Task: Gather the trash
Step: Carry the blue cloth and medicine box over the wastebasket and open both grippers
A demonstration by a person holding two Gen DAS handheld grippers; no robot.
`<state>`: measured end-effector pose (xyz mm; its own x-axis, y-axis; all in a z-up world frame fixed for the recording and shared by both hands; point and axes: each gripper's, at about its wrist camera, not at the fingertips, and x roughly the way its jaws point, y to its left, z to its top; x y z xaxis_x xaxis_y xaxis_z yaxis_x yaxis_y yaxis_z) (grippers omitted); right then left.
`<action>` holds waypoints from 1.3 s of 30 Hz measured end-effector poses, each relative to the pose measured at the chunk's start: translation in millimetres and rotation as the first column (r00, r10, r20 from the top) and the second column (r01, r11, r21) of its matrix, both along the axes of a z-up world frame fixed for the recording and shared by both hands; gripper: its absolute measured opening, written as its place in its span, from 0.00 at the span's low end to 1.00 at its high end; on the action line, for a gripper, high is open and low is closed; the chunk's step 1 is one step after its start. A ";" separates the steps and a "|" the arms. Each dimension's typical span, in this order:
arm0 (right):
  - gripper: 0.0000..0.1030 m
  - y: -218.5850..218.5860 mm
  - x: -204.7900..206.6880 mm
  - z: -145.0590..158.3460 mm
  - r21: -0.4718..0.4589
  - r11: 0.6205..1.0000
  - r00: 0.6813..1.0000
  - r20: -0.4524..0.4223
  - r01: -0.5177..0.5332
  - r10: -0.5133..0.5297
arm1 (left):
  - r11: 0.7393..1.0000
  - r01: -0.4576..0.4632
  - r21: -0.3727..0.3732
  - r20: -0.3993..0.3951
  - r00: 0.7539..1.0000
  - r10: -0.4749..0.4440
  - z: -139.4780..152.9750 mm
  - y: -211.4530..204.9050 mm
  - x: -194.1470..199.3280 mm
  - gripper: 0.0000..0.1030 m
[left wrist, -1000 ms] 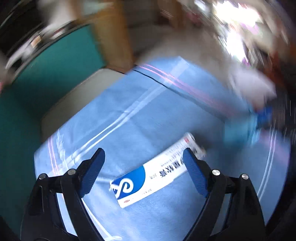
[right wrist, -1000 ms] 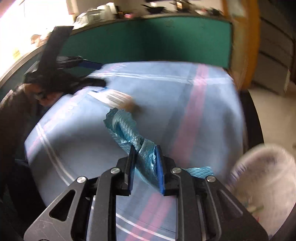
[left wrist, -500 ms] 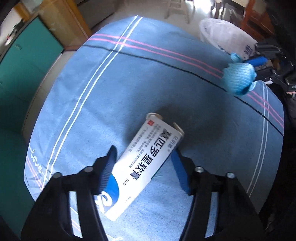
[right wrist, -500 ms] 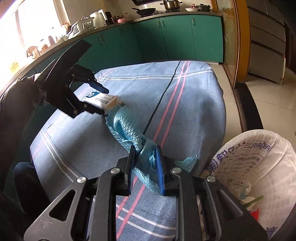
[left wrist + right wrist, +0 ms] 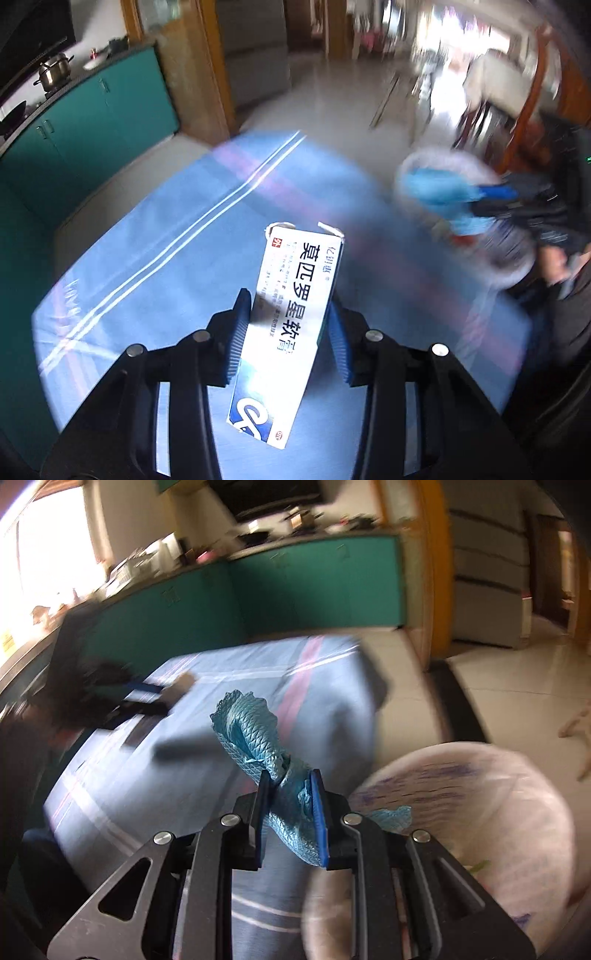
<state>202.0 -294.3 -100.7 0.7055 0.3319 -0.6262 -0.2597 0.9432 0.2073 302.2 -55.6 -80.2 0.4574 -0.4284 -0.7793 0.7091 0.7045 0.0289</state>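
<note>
My left gripper [image 5: 288, 332] is shut on a long white and blue ointment box [image 5: 291, 314] and holds it above the blue tablecloth [image 5: 166, 277]. My right gripper [image 5: 290, 812] is shut on a crumpled light blue cloth wrapper [image 5: 251, 734], lifted off the table beside the white trash bag [image 5: 480, 812]. In the left wrist view the right gripper [image 5: 495, 194] with the blue wrapper [image 5: 436, 192] hovers over the white bag [image 5: 491, 266], all blurred. In the right wrist view the left gripper [image 5: 144, 698] is a dark blur over the table's far left.
The table with the striped blue cloth [image 5: 325, 709] has teal kitchen cabinets [image 5: 85, 129] behind it and tiled floor [image 5: 517, 686] to the right. The white bag stands off the table's right edge. A wooden door frame [image 5: 207, 66] stands beyond the table.
My left gripper has closed on the ointment box and lifted it off the cloth. My right gripper has carried the blue wrapper rightward toward the white bag.
</note>
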 end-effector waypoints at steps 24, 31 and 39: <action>0.56 -137.4 -54.5 -18.6 -0.013 0.847 0.847 0.024 0.531 -0.530 | 0.965 0.037 -0.258 -0.031 0.998 -0.046 -7.5 -192.3 -31.9 0.71; 0.73 -133.7 -73.2 -5.1 0.080 0.835 0.826 0.127 0.544 -0.550 | 0.976 -0.120 -0.181 0.171 0.974 0.151 19.3 -140.8 -71.4 0.87; 0.87 -49.2 -145.7 12.5 0.034 0.873 0.849 0.218 0.487 -0.482 | 0.892 -0.393 -0.224 0.320 0.835 0.448 41.8 -49.3 -180.4 0.96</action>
<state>56.4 -343.5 -88.2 0.8896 -0.0987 -0.4460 0.1963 0.9642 0.1781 121.9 -104.9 -38.4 0.8507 -0.2247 -0.4751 0.3039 0.9478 0.0959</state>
